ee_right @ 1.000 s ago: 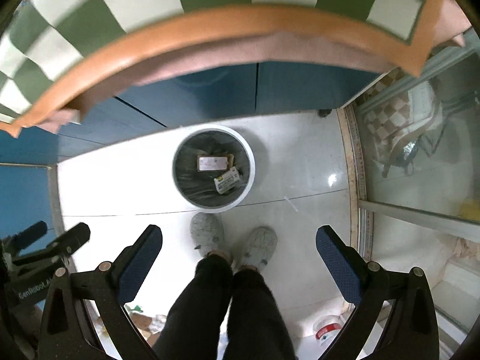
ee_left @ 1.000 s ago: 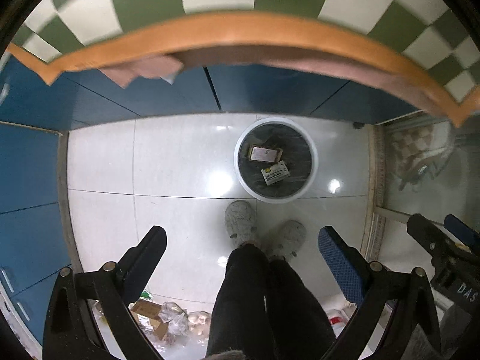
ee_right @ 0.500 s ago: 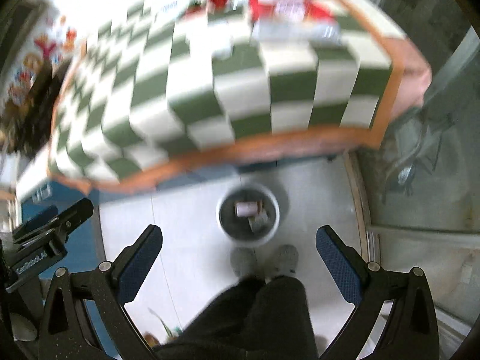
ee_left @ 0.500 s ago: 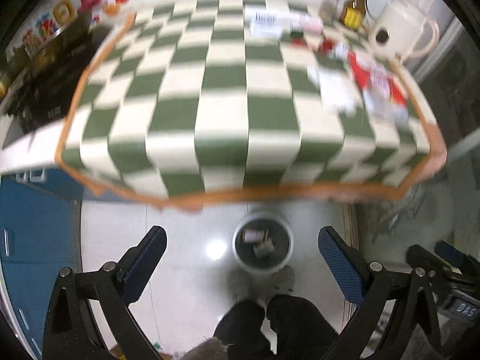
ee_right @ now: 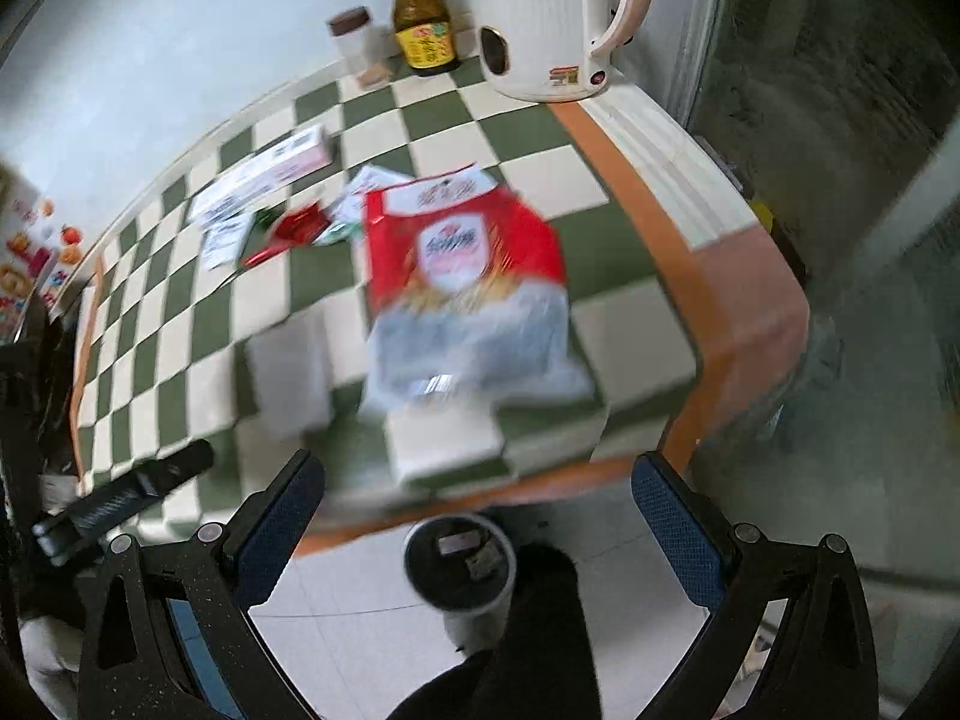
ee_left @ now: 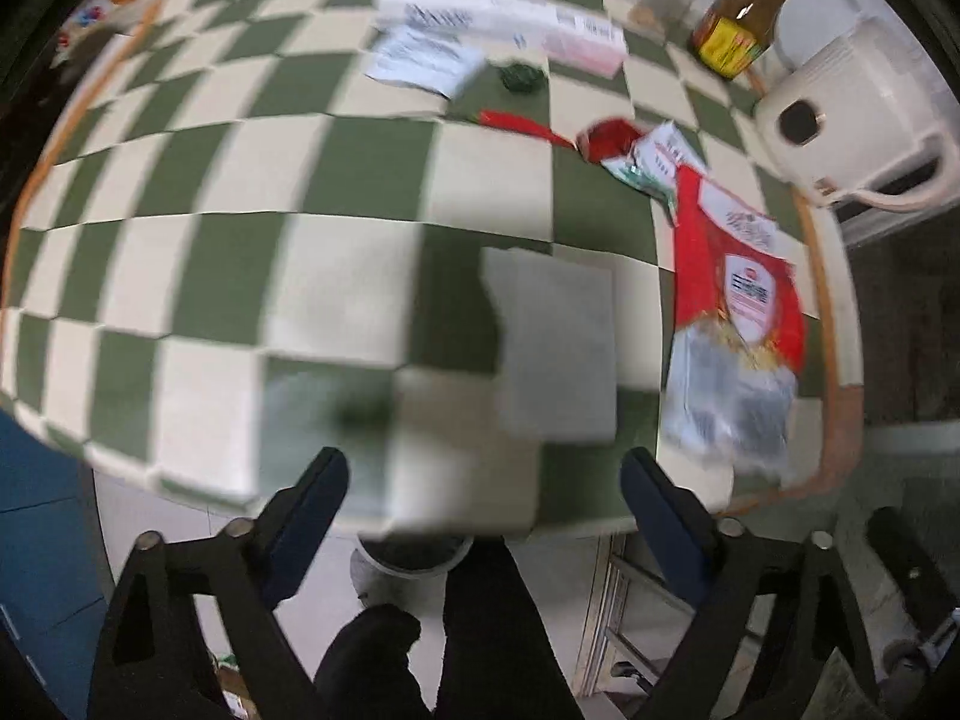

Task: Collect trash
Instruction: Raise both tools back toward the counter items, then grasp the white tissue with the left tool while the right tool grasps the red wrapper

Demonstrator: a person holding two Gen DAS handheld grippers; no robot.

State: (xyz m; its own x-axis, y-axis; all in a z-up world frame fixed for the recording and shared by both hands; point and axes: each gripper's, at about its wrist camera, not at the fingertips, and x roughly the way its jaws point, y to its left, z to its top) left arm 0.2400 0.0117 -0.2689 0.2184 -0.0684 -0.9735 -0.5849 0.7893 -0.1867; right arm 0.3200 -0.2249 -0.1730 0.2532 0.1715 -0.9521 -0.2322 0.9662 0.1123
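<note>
Trash lies on a green-and-cream checked tablecloth (ee_left: 210,252). A large red and clear bag (ee_left: 738,312) (ee_right: 462,276) lies near the right edge. A white napkin (ee_left: 552,348) (ee_right: 288,378) lies beside it. A red wrapper (ee_left: 606,138) (ee_right: 294,228), a white leaflet (ee_left: 420,57) and a long white box (ee_left: 510,21) lie farther back. The white bin (ee_right: 459,564) with a dark liner stands on the floor below. My left gripper (ee_left: 483,516) and right gripper (ee_right: 477,516) are open and empty, above the table's near edge.
A white kettle (ee_right: 540,18) (ee_left: 852,114), a brown sauce bottle (ee_right: 420,18) and a small jar (ee_right: 357,48) stand at the table's back right. Blue cabinets (ee_left: 36,540) are at the left. The person's dark legs (ee_right: 528,648) stand by the bin.
Both grippers have risen from facing the floor and bin to facing the tabletop and its trash. Both stayed open and empty.
</note>
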